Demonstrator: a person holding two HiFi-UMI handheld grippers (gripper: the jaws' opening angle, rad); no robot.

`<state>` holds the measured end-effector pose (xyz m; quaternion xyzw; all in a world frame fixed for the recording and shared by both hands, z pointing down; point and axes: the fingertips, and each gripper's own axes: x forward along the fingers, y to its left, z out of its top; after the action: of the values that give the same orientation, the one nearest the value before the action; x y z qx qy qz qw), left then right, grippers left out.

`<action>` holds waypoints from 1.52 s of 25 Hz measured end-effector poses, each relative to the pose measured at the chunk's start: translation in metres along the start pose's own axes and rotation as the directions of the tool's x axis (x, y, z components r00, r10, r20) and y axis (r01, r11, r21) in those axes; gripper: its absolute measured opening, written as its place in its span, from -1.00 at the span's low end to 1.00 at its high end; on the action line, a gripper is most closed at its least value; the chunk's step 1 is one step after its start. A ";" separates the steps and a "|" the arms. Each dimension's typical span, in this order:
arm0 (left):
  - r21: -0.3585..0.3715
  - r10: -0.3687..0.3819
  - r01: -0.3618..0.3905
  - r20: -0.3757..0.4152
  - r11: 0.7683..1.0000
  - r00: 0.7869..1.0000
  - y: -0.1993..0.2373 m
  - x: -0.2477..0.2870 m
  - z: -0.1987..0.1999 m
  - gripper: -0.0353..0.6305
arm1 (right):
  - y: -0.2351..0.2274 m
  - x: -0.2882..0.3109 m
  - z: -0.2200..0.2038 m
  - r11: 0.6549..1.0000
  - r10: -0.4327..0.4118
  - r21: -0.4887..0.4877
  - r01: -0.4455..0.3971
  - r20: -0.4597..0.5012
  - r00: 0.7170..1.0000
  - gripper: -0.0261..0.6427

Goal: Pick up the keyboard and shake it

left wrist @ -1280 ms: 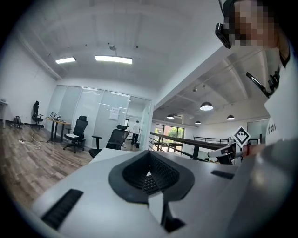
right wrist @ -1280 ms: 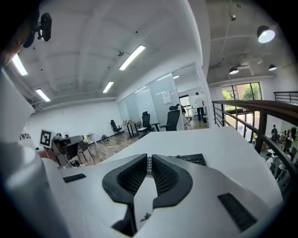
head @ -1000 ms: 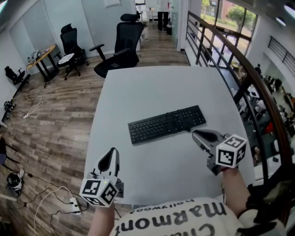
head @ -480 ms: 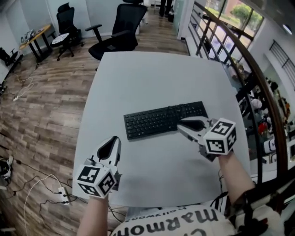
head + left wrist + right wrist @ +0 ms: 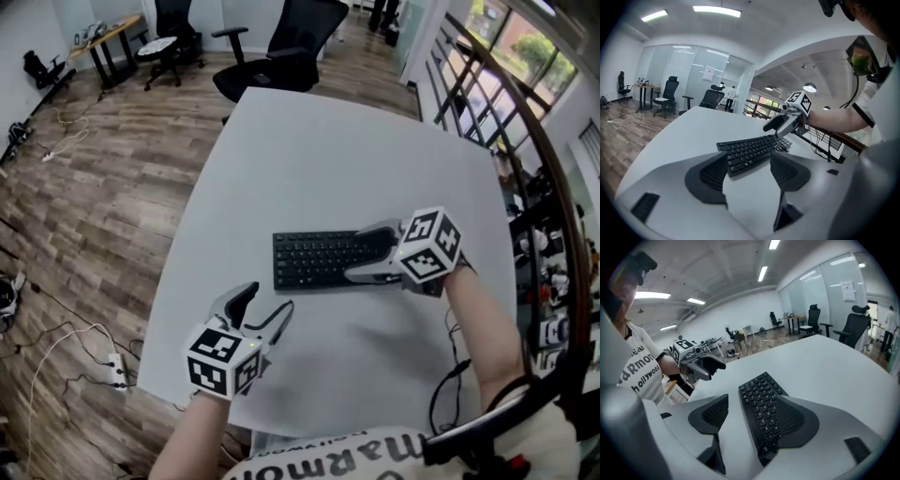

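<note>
Opening just now: left gripper (image 5: pixel 267 302) empty, right gripper (image 5: pixel 356 253) apparently astride keyboard (image 5: pixel 314 260); chair (image 5: pixel 281 52) beyond.

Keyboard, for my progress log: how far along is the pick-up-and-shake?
Done: nothing; the keyboard lies flat on the table. In hand: the right gripper, jaws just opened, straddles its right end unclamped; the left gripper, jaws also just opened, sits empty short of the left end. Left: grip, lift, shake.
</note>
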<state>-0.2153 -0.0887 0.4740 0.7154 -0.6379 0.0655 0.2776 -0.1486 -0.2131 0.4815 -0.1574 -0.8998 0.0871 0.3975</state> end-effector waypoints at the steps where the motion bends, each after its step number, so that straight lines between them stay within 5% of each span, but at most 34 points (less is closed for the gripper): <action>1: -0.017 0.005 -0.005 -0.005 1.000 1.000 0.003 0.002 -0.003 -0.06 | -0.006 0.009 0.003 0.999 0.032 0.002 -0.032 -0.023 0.999 0.04; 10: -0.078 0.009 -0.013 -0.057 0.997 0.998 0.023 0.026 -0.026 -0.04 | -0.053 0.064 0.003 0.984 0.170 -0.014 -0.179 -0.239 0.956 0.11; 19: -0.138 -0.009 0.004 -0.040 0.990 0.999 0.032 0.039 -0.026 -0.04 | -0.061 0.087 -0.013 0.951 0.306 0.080 -0.299 -0.382 0.872 0.11; 29: -0.164 0.020 -0.019 0.004 0.986 1.000 0.041 0.043 -0.018 -0.04 | -0.064 0.091 -0.030 0.943 0.282 -0.018 -0.333 -0.492 0.824 -0.02; 31: -0.163 0.027 -0.026 0.006 0.986 1.000 0.042 0.043 -0.017 -0.04 | -0.067 0.092 -0.031 0.947 0.243 -0.058 -0.315 -0.510 0.825 -0.20; 38: -0.149 0.040 -0.040 -0.005 0.988 0.999 0.039 0.042 -0.016 -0.04 | -0.066 0.088 -0.026 0.947 0.174 -0.144 -0.286 -0.518 0.837 -0.26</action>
<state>-0.2408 -0.1186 0.5187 0.6795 -0.6551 0.0238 0.3294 -0.1988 -0.2434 0.5781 -0.3241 -0.7447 -0.0072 0.5834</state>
